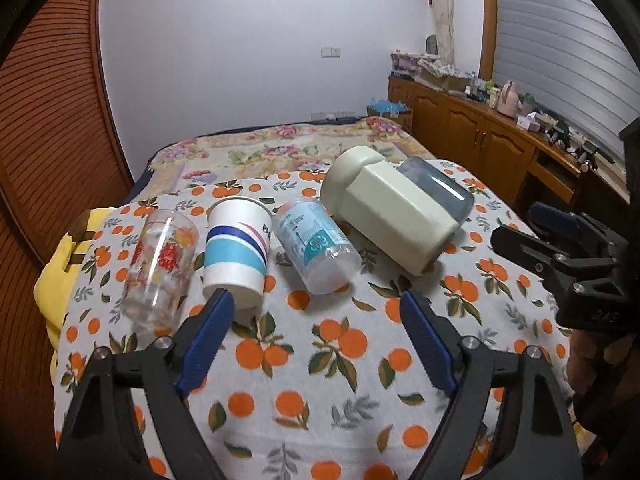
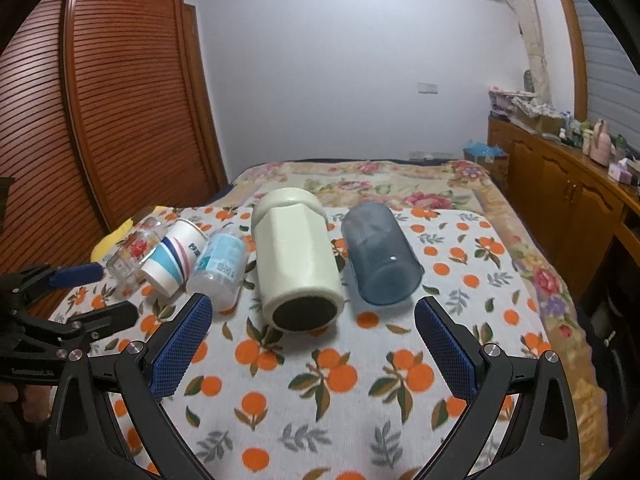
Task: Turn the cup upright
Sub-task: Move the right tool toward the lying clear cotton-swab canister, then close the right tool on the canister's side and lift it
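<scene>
- Both grippers are hovering over the orange-print cloth (image 2: 340,412), jaws spread wide and holding nothing: the left gripper (image 1: 316,308) is sitting low in front of the paper cup and the clear plastic cup, while the right gripper (image 2: 312,312) is framing the cream mug and the blue-grey cup.
- Five cups are lying on their sides in a row across the cloth, none standing upright.
- Farthest left, the clear glass (image 1: 160,264) with a red flower print is lying with its thick base toward the cameras and its mouth pointing away.
- Just beside it, the paper cup (image 1: 236,252), banded in blue and teal, is lying the same way: narrow base near, wide rim far, its long axis running away from the grippers.
- Next, the clear plastic cup (image 1: 316,244) with a pale blue label is lying slanted, its near end angling rightward.
- In the middle, the faceted cream mug (image 2: 296,260) is lying with its dark round base facing the right wrist camera and its rounded top pointing toward the bed (image 2: 360,176).
- Farthest right, the blue-grey cup (image 2: 380,260) is lying just beside the mug, one end toward the camera; whether that end is open I cannot tell.
</scene>
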A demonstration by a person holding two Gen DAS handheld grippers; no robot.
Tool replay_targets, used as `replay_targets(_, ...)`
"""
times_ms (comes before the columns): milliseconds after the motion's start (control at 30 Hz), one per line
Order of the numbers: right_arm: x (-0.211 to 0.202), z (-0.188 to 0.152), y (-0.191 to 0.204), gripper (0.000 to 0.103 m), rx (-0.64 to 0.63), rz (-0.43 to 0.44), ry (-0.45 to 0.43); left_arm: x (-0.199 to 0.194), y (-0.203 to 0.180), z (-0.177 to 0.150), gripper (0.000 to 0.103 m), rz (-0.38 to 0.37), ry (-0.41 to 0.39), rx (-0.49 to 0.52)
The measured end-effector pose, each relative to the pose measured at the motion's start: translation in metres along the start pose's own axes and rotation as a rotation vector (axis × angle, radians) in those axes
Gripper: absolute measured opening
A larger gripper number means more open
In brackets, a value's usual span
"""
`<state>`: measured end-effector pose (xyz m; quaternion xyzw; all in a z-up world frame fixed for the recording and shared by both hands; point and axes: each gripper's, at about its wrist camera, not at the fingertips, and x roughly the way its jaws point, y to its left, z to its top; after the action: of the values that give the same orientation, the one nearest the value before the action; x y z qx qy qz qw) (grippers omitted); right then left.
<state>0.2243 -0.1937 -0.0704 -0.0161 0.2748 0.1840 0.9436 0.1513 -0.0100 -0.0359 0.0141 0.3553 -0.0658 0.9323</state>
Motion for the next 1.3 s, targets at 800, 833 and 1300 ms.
replay_targets(800, 0.061, 0.037, -0.013, 0.103, -0.025, 0.107, 0.078, 0.099, 0.023, 0.057, 0.064, -0.106, 0.284, -0.106)
replay_targets(833, 0.061, 0.037, -0.013, 0.103, -0.026, 0.110, 0.080, 0.101, 0.021, 0.057, 0.064, -0.104, 0.289, -0.103)
replay_targets(1300, 0.056, 0.034, -0.011, 0.103, -0.041, 0.119, 0.078, 0.117, 0.011, 0.050, 0.060, -0.073, 0.339, -0.079)
